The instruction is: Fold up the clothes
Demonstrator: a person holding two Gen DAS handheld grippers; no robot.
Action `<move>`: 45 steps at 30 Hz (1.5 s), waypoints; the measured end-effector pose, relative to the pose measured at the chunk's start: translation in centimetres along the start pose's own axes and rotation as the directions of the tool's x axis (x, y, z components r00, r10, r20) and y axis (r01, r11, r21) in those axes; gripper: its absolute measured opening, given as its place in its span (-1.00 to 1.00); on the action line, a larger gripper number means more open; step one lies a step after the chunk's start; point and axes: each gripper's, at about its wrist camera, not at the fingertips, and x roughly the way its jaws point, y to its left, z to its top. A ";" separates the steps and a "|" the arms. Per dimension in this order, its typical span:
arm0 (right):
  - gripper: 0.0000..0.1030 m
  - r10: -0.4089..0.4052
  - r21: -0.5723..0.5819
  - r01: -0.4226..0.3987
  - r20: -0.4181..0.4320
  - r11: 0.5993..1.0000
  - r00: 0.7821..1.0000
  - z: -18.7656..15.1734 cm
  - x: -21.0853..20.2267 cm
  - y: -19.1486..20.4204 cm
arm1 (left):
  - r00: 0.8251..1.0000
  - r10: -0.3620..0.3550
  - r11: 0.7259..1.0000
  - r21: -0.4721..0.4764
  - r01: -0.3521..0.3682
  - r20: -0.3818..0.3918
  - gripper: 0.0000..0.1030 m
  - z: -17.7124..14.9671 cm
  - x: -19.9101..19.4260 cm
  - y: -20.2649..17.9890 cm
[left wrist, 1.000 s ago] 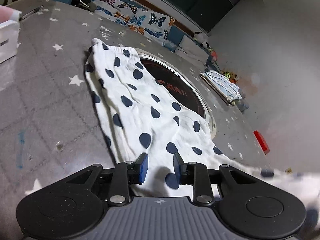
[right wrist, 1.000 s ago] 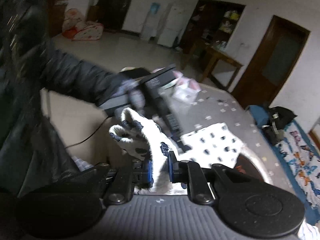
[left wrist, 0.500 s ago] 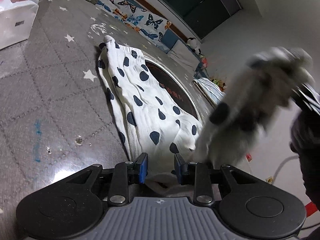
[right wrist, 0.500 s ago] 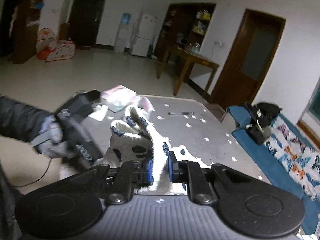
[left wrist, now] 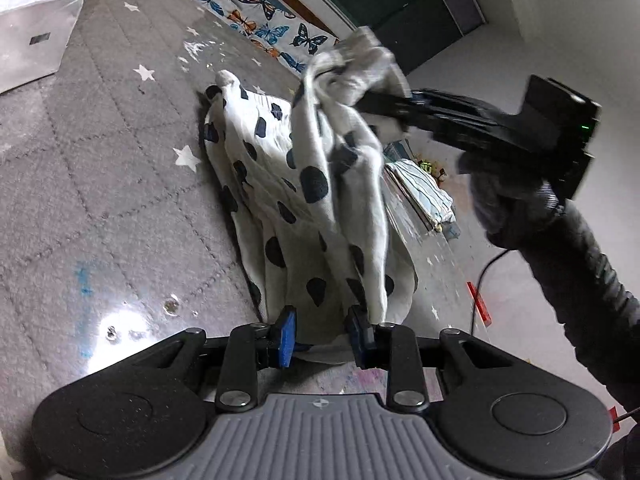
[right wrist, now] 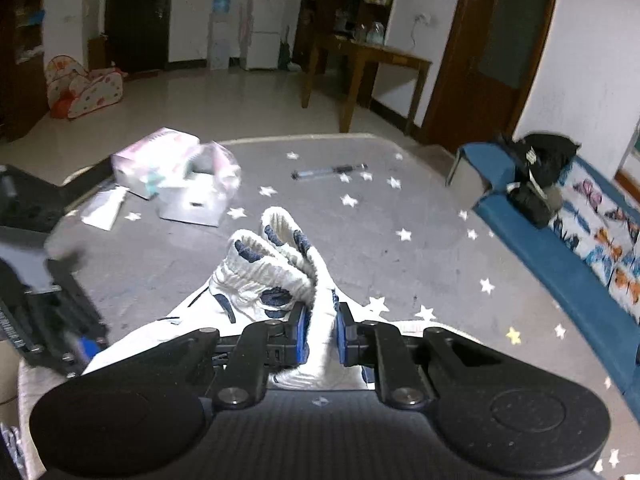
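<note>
- Right gripper [right wrist: 319,334]: clamped on the spotted garment's [left wrist: 296,200] gathered end, lifted to carry it over.
- Left gripper [left wrist: 322,336]: jaws part-closed around the near hem, seemingly anchoring it on the grey table [left wrist: 100,184].

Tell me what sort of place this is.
Probably a living room in a home. A white fridge stands against the far wall, a child's play tent sits on the tiled floor, and a wooden side table stands near a door. The work happens on a grey star-print table.
</note>
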 end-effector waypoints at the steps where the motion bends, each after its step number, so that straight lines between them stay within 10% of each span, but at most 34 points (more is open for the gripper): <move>1: -0.72 0.000 0.011 0.000 -0.004 1.000 1.000 0.0 0.7 -0.3 | 1.000 0.002 1.000 -0.007 -0.001 0.005 -0.40 0.1 -0.1 0.1; 18: -0.30 -0.060 0.271 0.051 0.026 0.961 0.998 -3.5 2.8 -4.3 | 0.983 0.120 0.992 -0.055 -0.113 0.142 -0.21 1.7 -3.7 0.4; 32: -0.43 0.016 0.476 -0.030 0.033 0.879 0.999 -6.0 4.6 -7.0 | 0.974 0.123 0.986 0.086 -0.141 0.189 -0.25 10.1 2.4 -3.2; 36: -0.71 0.019 0.483 -0.044 0.055 0.874 0.998 -5.9 5.0 -7.1 | 0.962 0.206 0.968 0.107 -0.227 0.177 -0.25 11.1 4.5 -2.5; 45: -0.57 0.007 0.515 -0.046 0.077 0.856 0.997 -6.3 4.3 -8.0 | 0.936 0.312 0.942 0.073 -0.327 0.164 -0.28 10.9 5.5 -0.7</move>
